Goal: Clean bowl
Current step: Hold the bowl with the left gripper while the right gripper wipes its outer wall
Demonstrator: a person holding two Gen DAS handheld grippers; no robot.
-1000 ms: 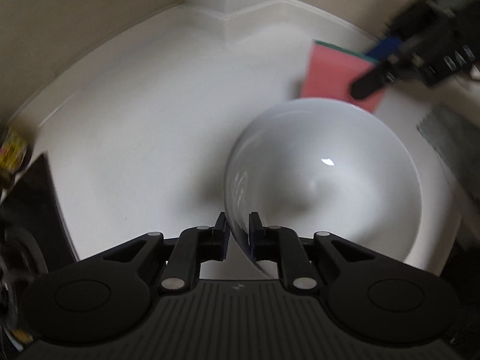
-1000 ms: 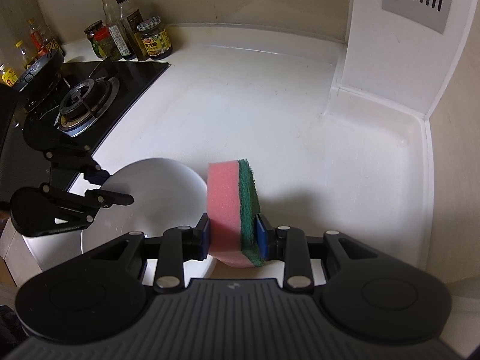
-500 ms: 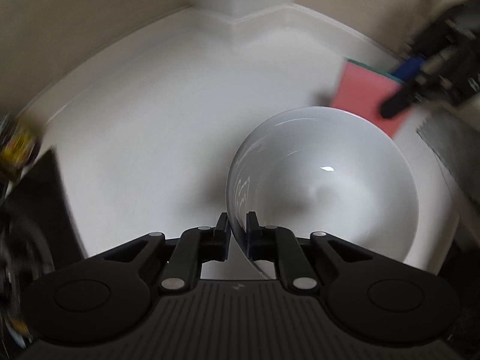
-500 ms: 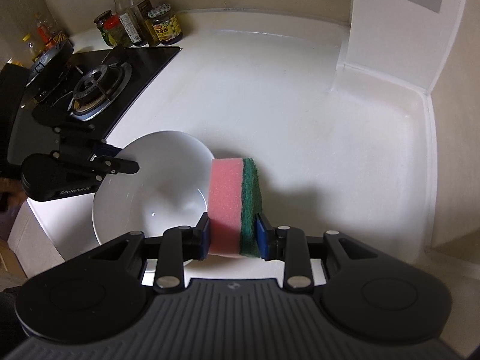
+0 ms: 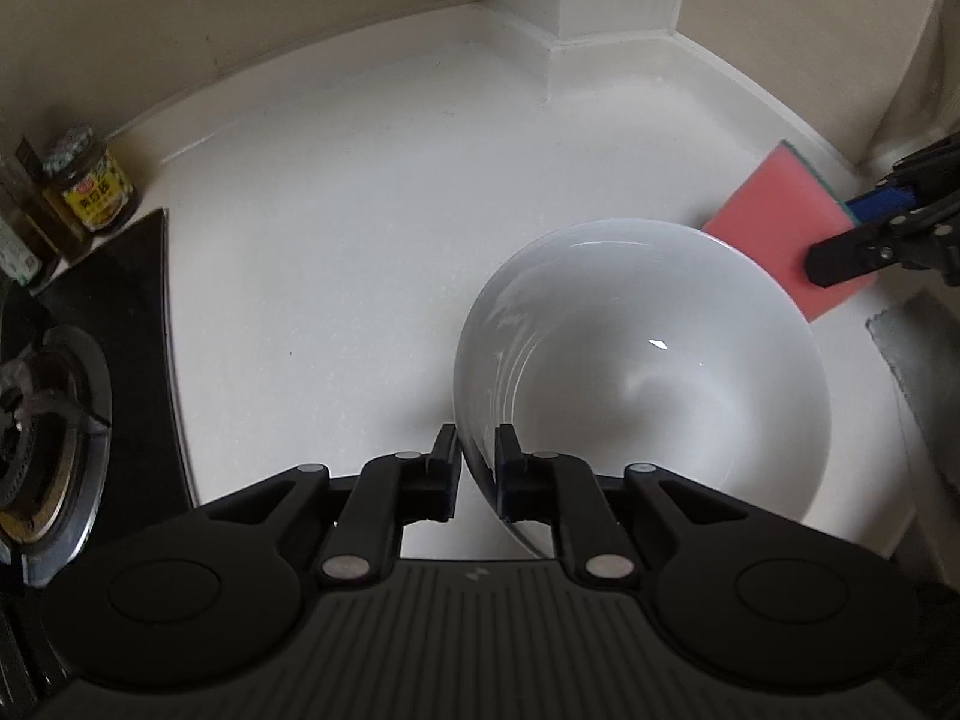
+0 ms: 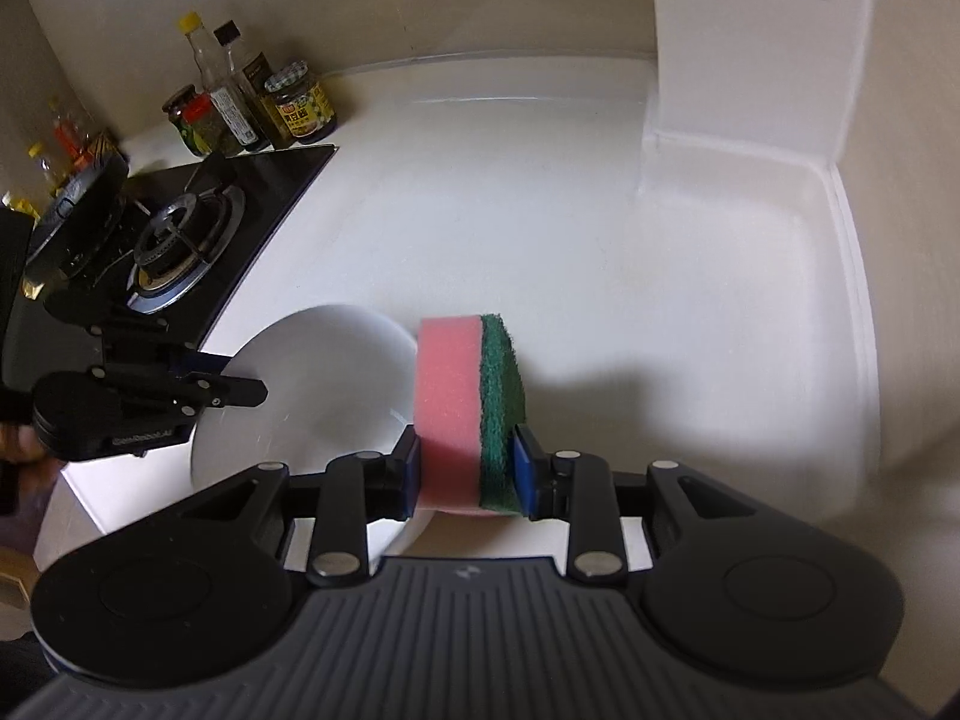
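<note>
A white bowl (image 5: 648, 372) is held tilted over the white counter near its front edge. My left gripper (image 5: 478, 456) is shut on the bowl's near rim. It also shows in the right wrist view (image 6: 240, 387) at the bowl (image 6: 324, 396). My right gripper (image 6: 465, 468) is shut on a pink and green sponge (image 6: 465, 408), held upright just right of the bowl's rim. In the left wrist view the sponge (image 5: 774, 240) and the right gripper (image 5: 864, 240) sit beyond the bowl's far right rim.
A black gas hob (image 6: 180, 240) with a burner lies left of the bowl. Jars and bottles (image 6: 258, 102) stand at the back left by the wall. A white boxed column (image 6: 750, 30) stands at the back right. A grey cloth (image 5: 918, 360) lies right of the bowl.
The left gripper has turned left with the bowl, bringing the hob and jars into its view. The sponge has drawn closer to the bowl's rim.
</note>
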